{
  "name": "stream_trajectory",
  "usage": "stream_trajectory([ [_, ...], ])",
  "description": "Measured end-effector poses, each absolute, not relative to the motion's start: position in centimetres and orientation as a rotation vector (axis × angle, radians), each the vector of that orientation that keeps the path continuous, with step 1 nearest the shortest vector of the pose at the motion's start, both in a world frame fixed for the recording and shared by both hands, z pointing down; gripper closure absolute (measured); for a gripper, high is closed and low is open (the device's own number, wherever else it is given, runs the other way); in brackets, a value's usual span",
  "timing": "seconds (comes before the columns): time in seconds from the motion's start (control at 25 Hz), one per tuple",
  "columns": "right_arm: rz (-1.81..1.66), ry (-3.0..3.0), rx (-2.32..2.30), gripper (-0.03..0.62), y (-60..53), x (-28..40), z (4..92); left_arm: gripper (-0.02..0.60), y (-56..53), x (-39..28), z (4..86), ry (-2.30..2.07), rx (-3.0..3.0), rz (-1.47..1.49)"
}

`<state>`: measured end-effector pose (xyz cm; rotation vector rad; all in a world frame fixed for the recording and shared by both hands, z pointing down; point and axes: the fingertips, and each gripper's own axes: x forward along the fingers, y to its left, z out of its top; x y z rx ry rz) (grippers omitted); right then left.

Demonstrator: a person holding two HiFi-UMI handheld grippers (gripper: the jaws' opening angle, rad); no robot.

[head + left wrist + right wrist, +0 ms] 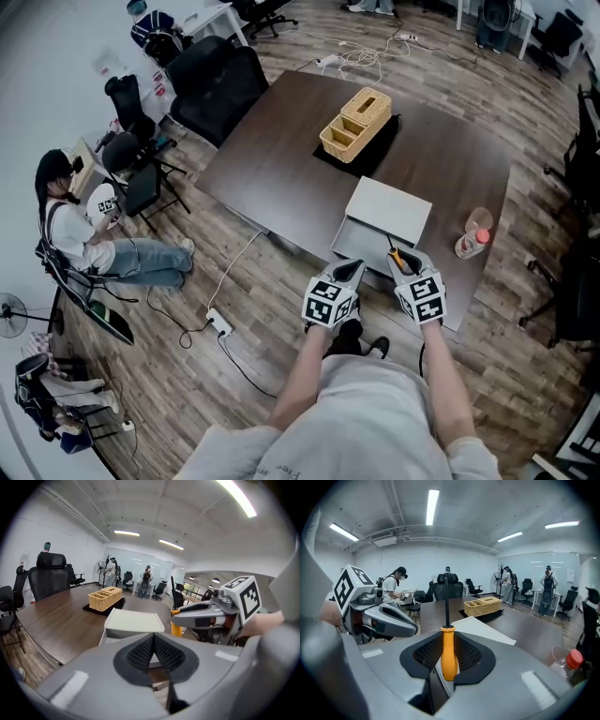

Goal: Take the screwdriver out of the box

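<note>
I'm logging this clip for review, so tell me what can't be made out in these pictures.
Box interior: too small in the head view; the left gripper's own body covers it in the left gripper view.
Screwdriver tip: right gripper view, dark shaft merges with the chair behind.
Bottle body: cut off by the right gripper view's edge.

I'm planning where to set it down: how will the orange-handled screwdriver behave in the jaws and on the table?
Probably stiff: the screwdriver stands straight in the right gripper, shut on its handle. The smooth, rounded handle may pivot in the grip and would likely roll on the flat table.
</note>
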<state>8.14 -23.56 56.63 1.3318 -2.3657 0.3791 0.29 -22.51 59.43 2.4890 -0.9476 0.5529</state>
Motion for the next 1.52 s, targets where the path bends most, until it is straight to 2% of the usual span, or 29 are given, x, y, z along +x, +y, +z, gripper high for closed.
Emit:
stream_trajectory([
  [1.52,0.625,-2.452,1.439,0.525,-14.2,8.3,60.1,0.529,-13.6,2.6,62.4,-0.837,2.512,0.588],
])
